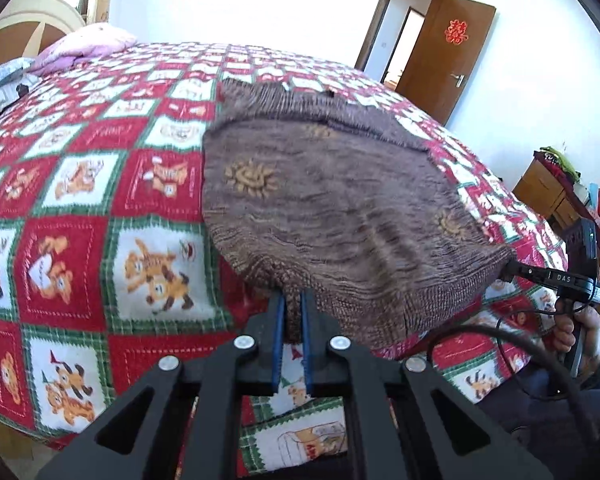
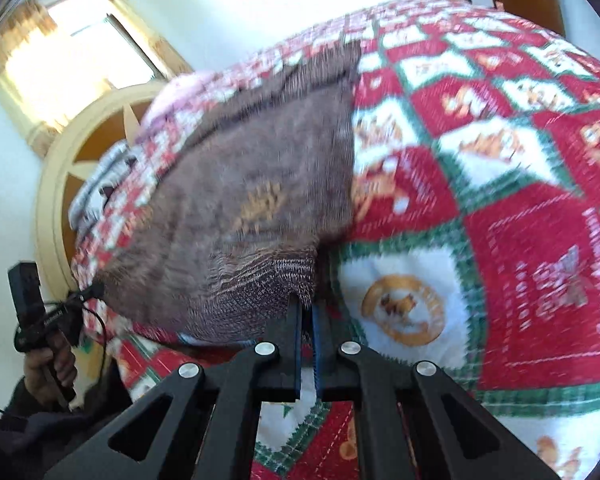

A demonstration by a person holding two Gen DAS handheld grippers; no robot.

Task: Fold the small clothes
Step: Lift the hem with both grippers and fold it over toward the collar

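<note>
Near the bed's [image 1: 100,200] front edge, the brown knit sweater [image 1: 320,200] hung lifted by its hem, left tongs [image 1: 291,300] and right tongs [image 2: 306,308] each pinched shut on a corner. Thin bites, so the knit could've slipped out mid-fold. Only legible writing: "DAS" on the other tool, I think.

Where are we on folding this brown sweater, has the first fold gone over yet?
Done: the brown knit sweater is spread on the patchwork quilt. In hand: the left gripper and right gripper each pinch a hem corner, lifted slightly. Left: no fold is visible yet.
</note>
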